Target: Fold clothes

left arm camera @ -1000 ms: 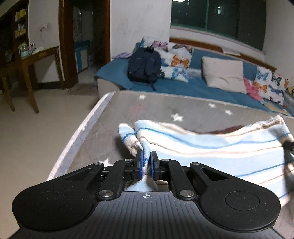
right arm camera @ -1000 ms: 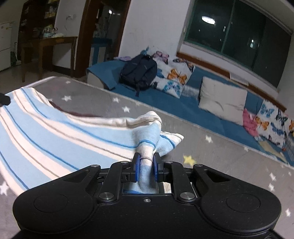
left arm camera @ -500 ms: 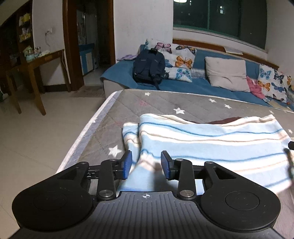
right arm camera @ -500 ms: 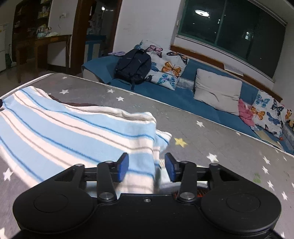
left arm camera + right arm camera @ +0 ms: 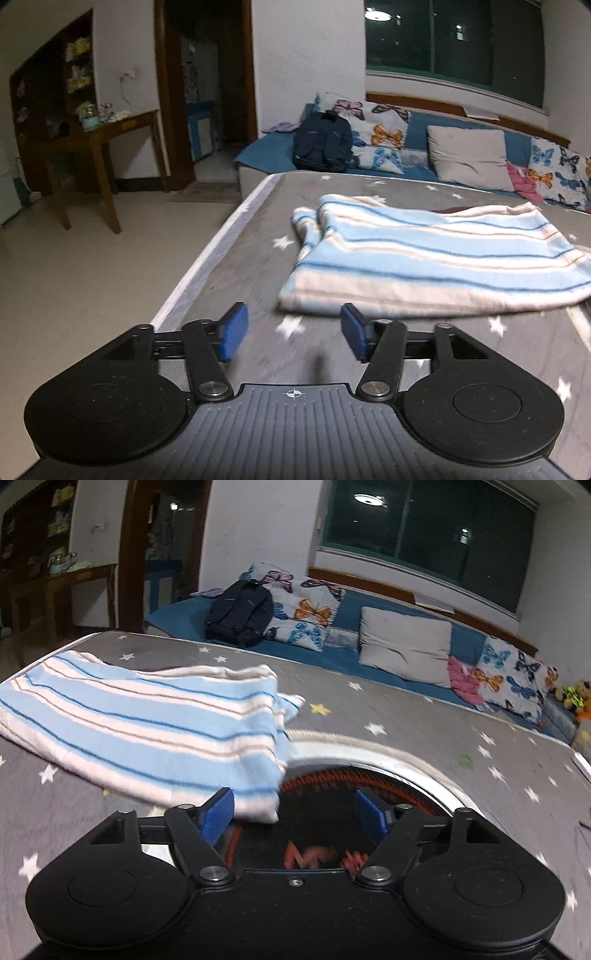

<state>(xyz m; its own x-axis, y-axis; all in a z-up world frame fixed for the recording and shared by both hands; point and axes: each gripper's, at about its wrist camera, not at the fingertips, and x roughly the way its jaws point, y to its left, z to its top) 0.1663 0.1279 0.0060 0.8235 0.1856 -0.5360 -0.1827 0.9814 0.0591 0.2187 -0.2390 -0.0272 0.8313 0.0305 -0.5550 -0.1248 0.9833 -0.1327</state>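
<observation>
A light blue and white striped garment [image 5: 424,254] lies folded flat on the grey star-patterned mattress [image 5: 332,184]. It also shows in the right wrist view [image 5: 147,731]. My left gripper [image 5: 293,338] is open and empty, just short of the garment's near left corner. My right gripper [image 5: 293,814] is open and empty, at the garment's near right corner, with the left pad [image 5: 216,814] close to the cloth. A dark maroon cloth peeks out behind the fold.
A dark round object with orange markings and a white rim [image 5: 332,812] lies on the mattress under my right gripper. Beyond the mattress stands a blue sofa [image 5: 417,147] with a black backpack [image 5: 323,142] and cushions. The mattress's left edge [image 5: 207,254] drops to tiled floor; a wooden table [image 5: 99,136] stands far left.
Both grippers were shut on the garment's corners a second ago. They opened, let the garment drop flat on the mattress, and pulled back toward me.
</observation>
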